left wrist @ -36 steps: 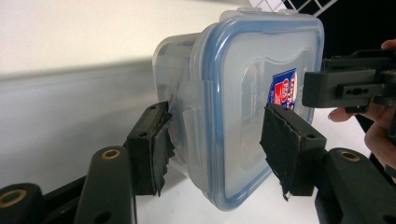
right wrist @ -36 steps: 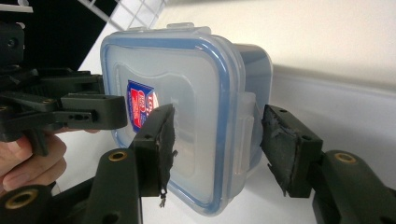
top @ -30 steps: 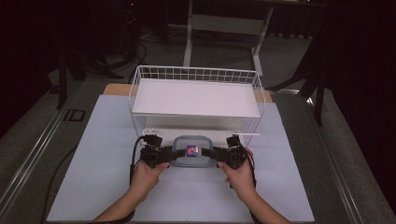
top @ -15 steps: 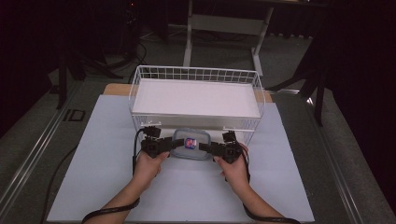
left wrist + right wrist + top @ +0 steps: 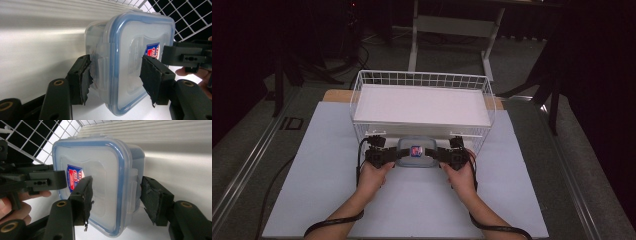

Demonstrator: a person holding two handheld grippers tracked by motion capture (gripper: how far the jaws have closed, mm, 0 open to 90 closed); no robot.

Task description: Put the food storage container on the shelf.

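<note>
The box (image 5: 416, 152), a clear plastic one with a blue-rimmed lid and a small red and blue label, is held between the two grippers just in front of the wire basket (image 5: 422, 80), low over the white table (image 5: 312, 165). The left gripper (image 5: 393, 155) is closed on its left end, one pad on the lid and one under the base, over the side latch. The right gripper (image 5: 438, 154) clamps the opposite end in the same way. I think two grips are used because the box is wide and smooth, so one claw alone could let it tilt or slip. Both hands (image 5: 373, 176) stay behind the grippers, and this keeps the box level.
</note>
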